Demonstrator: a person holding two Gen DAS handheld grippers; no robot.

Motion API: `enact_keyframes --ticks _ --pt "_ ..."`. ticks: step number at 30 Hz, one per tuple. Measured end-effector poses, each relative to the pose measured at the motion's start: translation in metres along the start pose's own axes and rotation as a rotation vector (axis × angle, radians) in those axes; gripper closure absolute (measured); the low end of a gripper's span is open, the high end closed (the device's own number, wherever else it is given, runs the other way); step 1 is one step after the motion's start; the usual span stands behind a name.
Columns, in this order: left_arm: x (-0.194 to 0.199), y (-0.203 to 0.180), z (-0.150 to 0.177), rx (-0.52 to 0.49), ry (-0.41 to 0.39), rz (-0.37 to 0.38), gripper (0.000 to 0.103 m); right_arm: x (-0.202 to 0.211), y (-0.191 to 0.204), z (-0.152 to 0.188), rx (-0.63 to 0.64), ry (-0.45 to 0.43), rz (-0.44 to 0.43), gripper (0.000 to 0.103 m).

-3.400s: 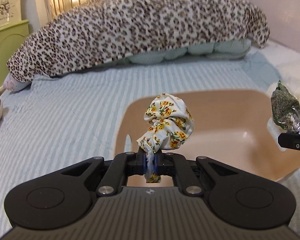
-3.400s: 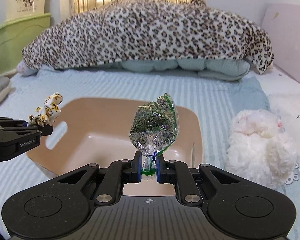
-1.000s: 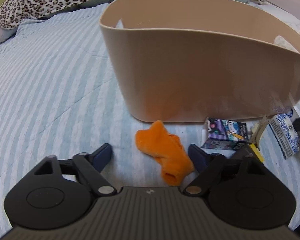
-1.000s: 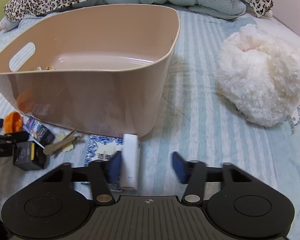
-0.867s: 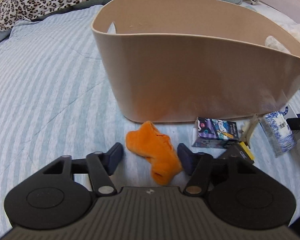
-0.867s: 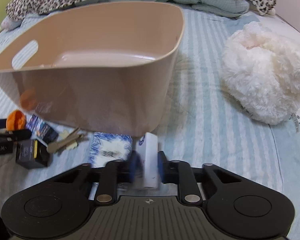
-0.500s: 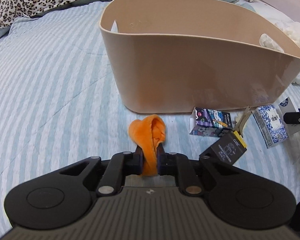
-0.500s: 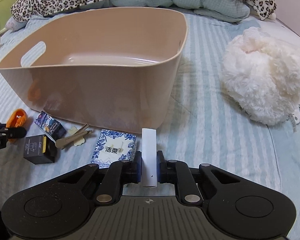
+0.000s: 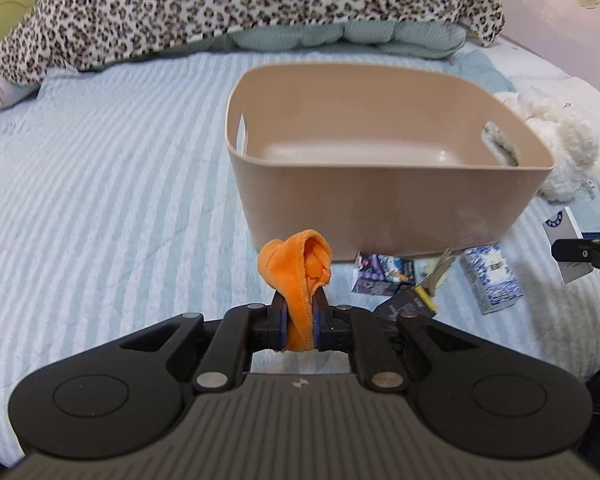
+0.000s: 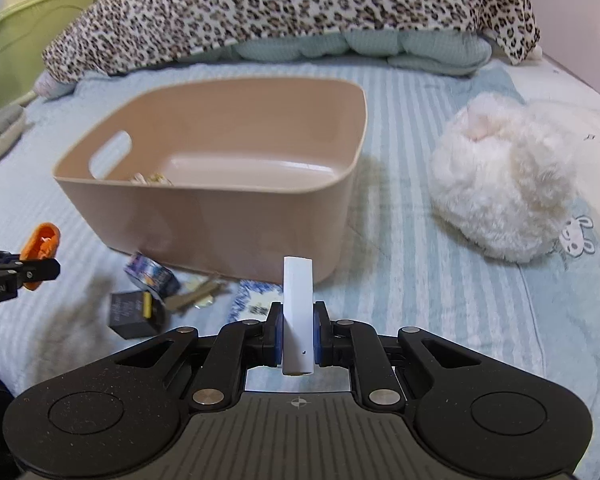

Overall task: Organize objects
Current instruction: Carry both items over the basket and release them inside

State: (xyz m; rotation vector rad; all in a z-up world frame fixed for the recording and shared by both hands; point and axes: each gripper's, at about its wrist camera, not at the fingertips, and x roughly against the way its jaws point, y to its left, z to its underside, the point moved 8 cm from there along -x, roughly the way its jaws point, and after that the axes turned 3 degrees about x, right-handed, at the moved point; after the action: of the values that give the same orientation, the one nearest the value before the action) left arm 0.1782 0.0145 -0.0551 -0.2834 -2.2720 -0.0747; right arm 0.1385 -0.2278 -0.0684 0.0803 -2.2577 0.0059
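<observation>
My left gripper [image 9: 299,320] is shut on an orange cloth [image 9: 298,268] and holds it above the bed, in front of the tan bin [image 9: 380,200]. My right gripper [image 10: 297,336] is shut on a white box [image 10: 297,312], raised near the bin's [image 10: 220,216] front right corner. A bit of floral fabric [image 10: 148,178] shows inside the bin at its near left. The left gripper with the orange cloth [image 10: 42,242] shows at the left edge of the right wrist view. The right gripper with the white box [image 9: 566,236] shows at the right edge of the left wrist view.
Small items lie on the striped bed [image 9: 100,200] in front of the bin: a purple packet [image 9: 380,272], a black box [image 10: 134,312], a wooden piece [image 10: 192,296], a blue-and-white tissue pack [image 9: 494,280]. A white plush toy [image 10: 504,184] sits right of the bin. A leopard blanket [image 9: 220,8] lies behind.
Both grippers closed on their items on the bed, the left on the orange cloth and the right on the white box, then lifted them and drew back from the bin.
</observation>
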Motion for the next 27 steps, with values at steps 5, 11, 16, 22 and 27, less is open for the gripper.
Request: enact_keyframes --ticks 5,11,16,22,27 --pt "0.029 -0.011 -0.015 -0.022 -0.075 0.020 0.090 0.025 0.002 -0.016 0.010 -0.079 -0.004 0.090" --pt "0.054 -0.025 -0.046 -0.045 -0.164 0.033 0.090 0.051 0.004 -0.050 0.013 -0.188 -0.013 0.090" --pt "0.053 -0.033 -0.071 -0.049 -0.199 0.027 0.090 0.056 0.008 -0.076 0.006 -0.242 -0.029 0.090" --pt "0.040 -0.039 -0.096 -0.066 -0.226 0.012 0.090 0.046 0.012 -0.098 -0.006 -0.272 -0.032 0.090" --pt "0.011 -0.045 -0.109 -0.075 -0.197 -0.017 0.090 0.028 0.014 -0.109 -0.004 -0.268 -0.029 0.090"
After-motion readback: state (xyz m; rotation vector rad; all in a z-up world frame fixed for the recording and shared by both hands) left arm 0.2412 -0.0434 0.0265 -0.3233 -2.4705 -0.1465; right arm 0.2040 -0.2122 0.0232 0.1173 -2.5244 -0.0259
